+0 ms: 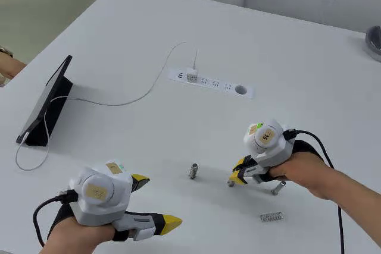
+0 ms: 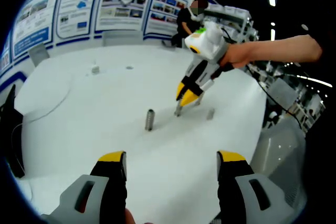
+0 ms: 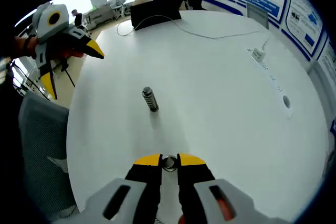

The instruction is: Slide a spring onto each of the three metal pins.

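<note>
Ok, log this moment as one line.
left gripper: open, empty | right gripper: shut on pin | spring-fitted pin: upright, untouched | loose spring: lying on table

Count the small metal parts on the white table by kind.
Short metal pins: 3, one between the right gripper fingers, one wearing a spring.
Coiled metal springs: 2, one lying loose, one on a pin.
Total: 5.

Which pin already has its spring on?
The freestanding pin left of the right claw, wrapped in a coil. The clamped pin and the pin by the hand look bare; one spring lies loose.
</note>
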`<control>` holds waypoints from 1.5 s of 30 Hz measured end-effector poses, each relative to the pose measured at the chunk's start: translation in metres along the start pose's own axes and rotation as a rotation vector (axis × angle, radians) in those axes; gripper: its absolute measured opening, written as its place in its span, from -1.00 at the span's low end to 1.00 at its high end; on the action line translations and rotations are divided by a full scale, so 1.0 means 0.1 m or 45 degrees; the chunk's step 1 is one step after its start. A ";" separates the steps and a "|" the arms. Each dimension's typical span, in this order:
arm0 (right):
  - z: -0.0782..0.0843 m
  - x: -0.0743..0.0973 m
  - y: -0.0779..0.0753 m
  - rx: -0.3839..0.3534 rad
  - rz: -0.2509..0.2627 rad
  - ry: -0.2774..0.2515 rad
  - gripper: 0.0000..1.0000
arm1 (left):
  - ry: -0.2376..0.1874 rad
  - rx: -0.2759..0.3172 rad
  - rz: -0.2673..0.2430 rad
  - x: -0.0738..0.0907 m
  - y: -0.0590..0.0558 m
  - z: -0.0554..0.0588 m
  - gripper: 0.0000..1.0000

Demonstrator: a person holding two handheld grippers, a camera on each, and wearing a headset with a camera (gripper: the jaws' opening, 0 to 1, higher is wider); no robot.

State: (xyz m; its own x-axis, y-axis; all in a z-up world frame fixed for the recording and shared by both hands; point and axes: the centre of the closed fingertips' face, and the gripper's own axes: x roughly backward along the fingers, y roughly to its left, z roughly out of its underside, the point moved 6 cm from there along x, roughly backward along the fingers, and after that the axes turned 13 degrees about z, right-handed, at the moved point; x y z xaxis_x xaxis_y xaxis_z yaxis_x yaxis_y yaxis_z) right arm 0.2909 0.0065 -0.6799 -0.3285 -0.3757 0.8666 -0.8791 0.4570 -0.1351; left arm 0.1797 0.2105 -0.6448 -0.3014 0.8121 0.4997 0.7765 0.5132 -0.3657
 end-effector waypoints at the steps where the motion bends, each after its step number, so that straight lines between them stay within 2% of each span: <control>1: 0.00 -0.01 0.00 -0.003 -0.003 0.001 -0.75 | 0.000 0.000 0.000 0.00 0.00 0.00 0.42; 11: 0.05 -0.09 0.03 -0.015 -0.005 0.011 -0.75 | 0.018 0.013 0.003 0.00 0.01 0.05 0.42; 18: 0.08 -0.11 0.04 -0.020 -0.014 0.017 -0.70 | 0.009 0.016 0.003 0.00 0.00 0.03 0.41; 25: 0.10 -0.01 0.04 -0.033 -0.001 -0.003 -0.55 | 0.008 0.014 0.004 0.00 -0.01 0.02 0.41; 29: 0.14 0.07 0.01 -0.037 0.032 -0.019 -0.48 | 0.011 0.010 0.004 0.01 -0.02 0.02 0.41; 33: 0.22 0.13 0.01 -0.090 0.066 -0.051 -0.39 | 0.008 0.011 0.004 0.00 -0.04 0.01 0.41; 39: 0.34 0.19 0.08 -0.148 0.095 -0.058 -0.23 | 0.010 -0.002 0.012 -0.01 -0.06 -0.01 0.41; 45: 0.35 0.24 0.09 -0.266 0.118 -0.119 -0.19 | -0.001 -0.006 0.015 -0.01 -0.08 -0.04 0.41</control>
State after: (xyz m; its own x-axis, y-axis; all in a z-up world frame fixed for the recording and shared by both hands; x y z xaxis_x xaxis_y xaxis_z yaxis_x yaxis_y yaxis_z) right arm 0.2628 -0.0270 -0.6769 -0.4431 -0.3929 0.8058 -0.7567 0.6458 -0.1012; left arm 0.1759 0.2039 -0.6391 -0.2925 0.8185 0.4944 0.7826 0.5020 -0.3681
